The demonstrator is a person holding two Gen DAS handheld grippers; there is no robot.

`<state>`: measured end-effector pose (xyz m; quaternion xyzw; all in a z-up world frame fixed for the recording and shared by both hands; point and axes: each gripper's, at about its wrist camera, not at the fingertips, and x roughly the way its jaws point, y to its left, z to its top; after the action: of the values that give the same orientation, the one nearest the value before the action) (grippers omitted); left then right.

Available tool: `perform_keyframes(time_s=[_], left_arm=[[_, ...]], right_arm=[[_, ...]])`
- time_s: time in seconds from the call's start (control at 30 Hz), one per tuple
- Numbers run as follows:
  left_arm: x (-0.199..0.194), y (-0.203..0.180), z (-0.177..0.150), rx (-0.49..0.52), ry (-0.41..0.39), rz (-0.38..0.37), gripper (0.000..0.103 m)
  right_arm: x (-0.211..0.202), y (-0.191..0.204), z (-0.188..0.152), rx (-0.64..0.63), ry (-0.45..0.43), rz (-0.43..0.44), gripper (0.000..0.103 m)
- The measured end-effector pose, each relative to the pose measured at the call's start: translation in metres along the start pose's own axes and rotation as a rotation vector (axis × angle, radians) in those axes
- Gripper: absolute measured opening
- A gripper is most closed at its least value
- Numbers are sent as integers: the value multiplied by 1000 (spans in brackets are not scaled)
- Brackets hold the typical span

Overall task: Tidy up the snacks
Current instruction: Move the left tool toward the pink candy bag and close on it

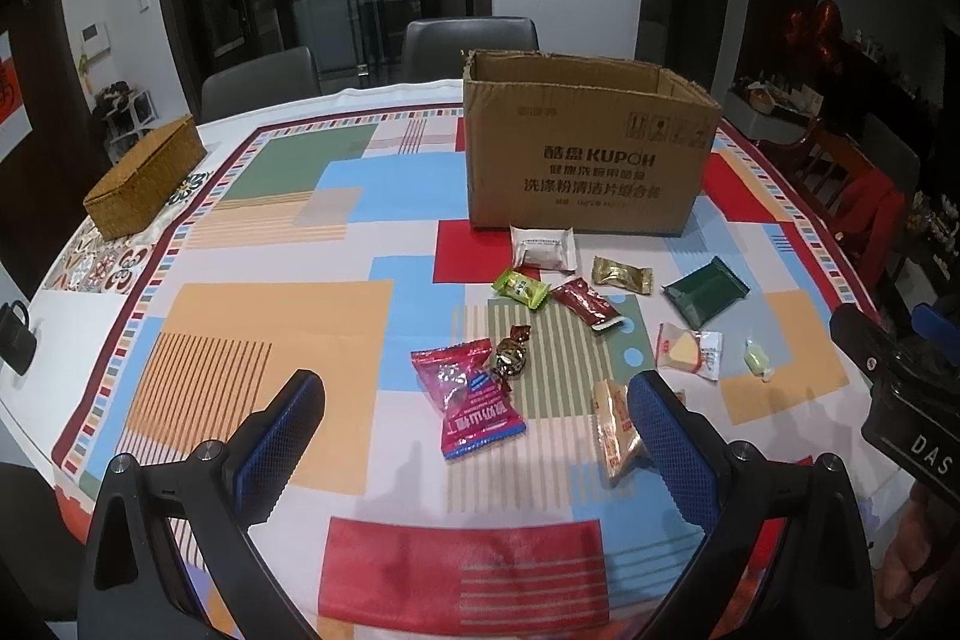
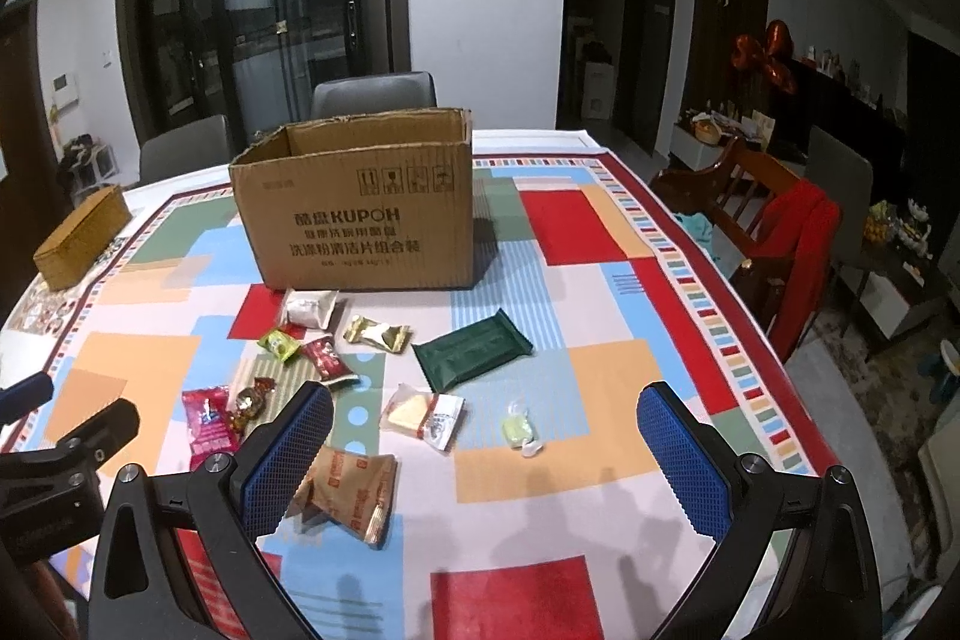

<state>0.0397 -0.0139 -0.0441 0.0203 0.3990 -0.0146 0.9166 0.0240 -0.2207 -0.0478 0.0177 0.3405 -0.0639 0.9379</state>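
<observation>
While both grippers hang above the table with nothing between their blue pads, ten wrapped snacks lie loose on the patchwork tablecloth [image 1: 282,334] in front of one cardboard box [image 1: 585,160].

At the far left edge sits one woven lidded basket [image 1: 144,178], well apart from everything else. The left gripper [image 1: 474,418] is spread wide, released and empty. Between its fingers lies one pink-red foil packet [image 1: 471,406], and touching its upper right corner is one brown twist-wrapped candy [image 1: 510,355]. Farther back comes one small green packet [image 1: 521,287], then one dark red sachet [image 1: 585,304] just beside it. Behind these two, right against the front of the box, is one white pouch [image 1: 545,250]. One gold wrapper [image 1: 621,274] lies to the right of the pouch. Nearer the camera, one orange printed packet [image 1: 612,427] rests partly hidden behind the right finger of the left gripper. Right again lies one clear packet holding a yellow cake slice [image 1: 690,352], then one dark green flat pack [image 1: 705,292] behind it, and last one small pale-green candy [image 1: 757,358], on its own.

The box stands upright with its top open; its inside cannot be seen. Two grey chairs [image 1: 468,40] stand behind the table.

The right gripper [image 2: 483,445] is likewise wide apart and grips nothing; the orange packet lies just by its left finger, and the pale-green candy between the fingers.
</observation>
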Motion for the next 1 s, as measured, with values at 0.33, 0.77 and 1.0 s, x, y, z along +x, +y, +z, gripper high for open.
perform_keyframes(time_s=[0.33, 0.77, 1.0], left_arm=[[34, -1, 5, -15, 46, 17, 103], [86, -3, 5, -43, 166, 30, 101], [111, 0, -1, -67, 247, 32, 95]], right_arm=[[34, 1, -3, -1, 49, -30, 102], [83, 0, -9, -22, 169, -49, 100], [112, 2, -11, -45, 256, -68, 91]])
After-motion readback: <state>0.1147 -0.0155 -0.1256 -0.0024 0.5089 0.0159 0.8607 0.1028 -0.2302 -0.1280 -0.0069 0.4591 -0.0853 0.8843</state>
